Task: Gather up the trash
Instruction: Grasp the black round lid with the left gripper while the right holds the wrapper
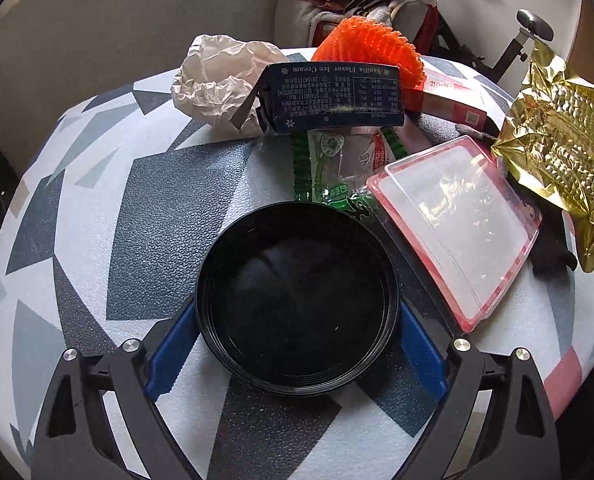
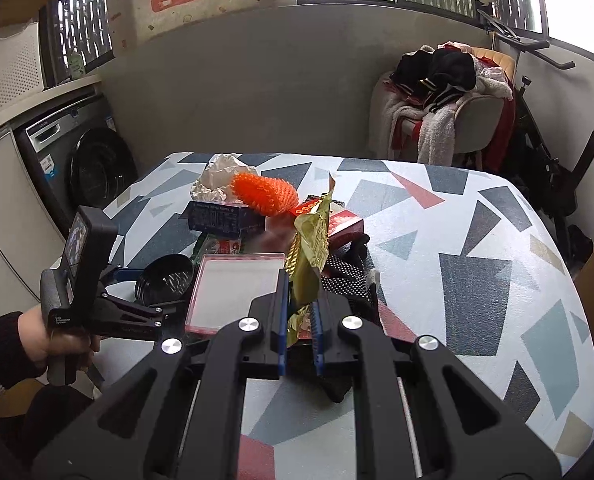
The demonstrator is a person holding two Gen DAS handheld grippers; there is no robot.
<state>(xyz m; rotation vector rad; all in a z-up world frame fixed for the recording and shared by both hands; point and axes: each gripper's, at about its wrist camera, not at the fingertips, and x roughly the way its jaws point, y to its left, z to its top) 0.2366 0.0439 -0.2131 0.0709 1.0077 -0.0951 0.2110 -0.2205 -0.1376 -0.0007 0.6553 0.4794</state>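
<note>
My left gripper (image 1: 297,334) has its blue fingers closed against both sides of a round black plastic lid (image 1: 297,298) on the patterned table; it also shows in the right wrist view (image 2: 165,280). My right gripper (image 2: 300,320) is shut on a crumpled gold foil wrapper (image 2: 311,248) and holds it upright above the table; the wrapper also shows in the left wrist view (image 1: 557,140). Other trash lies behind: a dark blue ice cream box (image 1: 333,98), crumpled paper (image 1: 217,80), an orange foam net (image 1: 371,46), a green-striped clear wrapper (image 1: 337,160) and a pink-rimmed clear lid (image 1: 457,224).
A red box (image 1: 453,100) lies behind the pink-rimmed lid. A chair piled with clothes (image 2: 445,96) and an exercise bike (image 2: 553,152) stand past the table's far edge. A washing machine (image 2: 81,164) stands left of the table (image 2: 477,264).
</note>
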